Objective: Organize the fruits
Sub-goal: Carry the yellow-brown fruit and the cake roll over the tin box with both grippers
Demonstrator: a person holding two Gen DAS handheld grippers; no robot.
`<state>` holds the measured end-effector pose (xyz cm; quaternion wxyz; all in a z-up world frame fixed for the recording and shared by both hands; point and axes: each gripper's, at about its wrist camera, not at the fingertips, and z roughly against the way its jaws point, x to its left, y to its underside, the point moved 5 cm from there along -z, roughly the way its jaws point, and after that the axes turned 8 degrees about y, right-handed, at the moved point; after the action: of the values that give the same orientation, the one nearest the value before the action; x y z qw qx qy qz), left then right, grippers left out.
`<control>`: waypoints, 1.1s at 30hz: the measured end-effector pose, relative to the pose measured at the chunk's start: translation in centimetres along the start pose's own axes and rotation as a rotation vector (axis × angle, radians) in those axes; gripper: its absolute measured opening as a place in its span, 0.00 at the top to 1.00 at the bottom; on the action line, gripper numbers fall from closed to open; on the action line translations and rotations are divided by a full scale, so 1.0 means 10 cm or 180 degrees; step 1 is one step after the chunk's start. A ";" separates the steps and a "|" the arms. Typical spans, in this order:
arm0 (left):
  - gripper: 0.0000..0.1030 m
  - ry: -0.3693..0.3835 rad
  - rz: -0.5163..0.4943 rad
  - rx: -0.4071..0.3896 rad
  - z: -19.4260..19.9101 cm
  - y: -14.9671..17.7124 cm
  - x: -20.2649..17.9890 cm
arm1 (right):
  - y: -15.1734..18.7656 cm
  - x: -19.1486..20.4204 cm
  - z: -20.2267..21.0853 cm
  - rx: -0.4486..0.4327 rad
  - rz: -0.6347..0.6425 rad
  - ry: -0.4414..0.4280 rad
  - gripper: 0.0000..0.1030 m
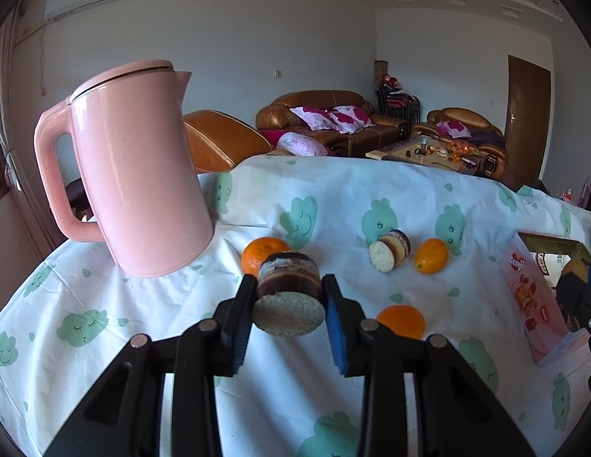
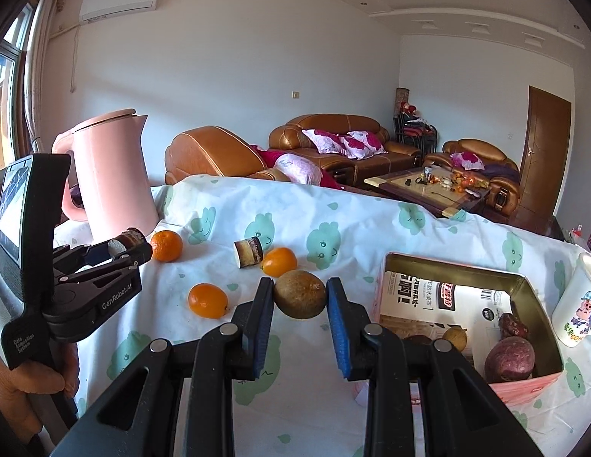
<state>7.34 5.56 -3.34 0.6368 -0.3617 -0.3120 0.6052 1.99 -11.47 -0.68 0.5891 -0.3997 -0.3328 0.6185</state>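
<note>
The counter lay wholly under a cloud-print cloth, its edges hidden. A pink kettle stood at the far left. The tin box, cut off in the left view, read "genji" outside; its inner label was too small to read. The left tool, marked "GenRobot.AI", clamped a sugarcane piece above the cloth. The right tool gripped a brown round fruit just left of the box.
</note>
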 end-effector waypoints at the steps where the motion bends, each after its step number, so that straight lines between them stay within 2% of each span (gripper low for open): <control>1: 0.65 0.0011 0.0008 -0.0014 0.03 0.01 -0.03 | -0.01 -0.02 0.02 -0.0022 -0.0002 0.0010 0.71; 16: 0.65 0.0265 -0.0231 -0.0141 0.16 -0.02 -0.91 | -0.04 -0.56 0.09 -0.0129 -0.0112 0.0228 0.71; 33: 0.65 0.0547 -0.0328 -0.0121 0.08 -0.09 -1.61 | -0.02 -1.26 0.02 -0.0075 -0.0224 0.0539 0.71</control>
<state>6.00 -10.38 -1.49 0.6846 -0.4077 -0.2859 0.5324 1.78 -23.97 0.90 0.6317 -0.4455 -0.3030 0.5574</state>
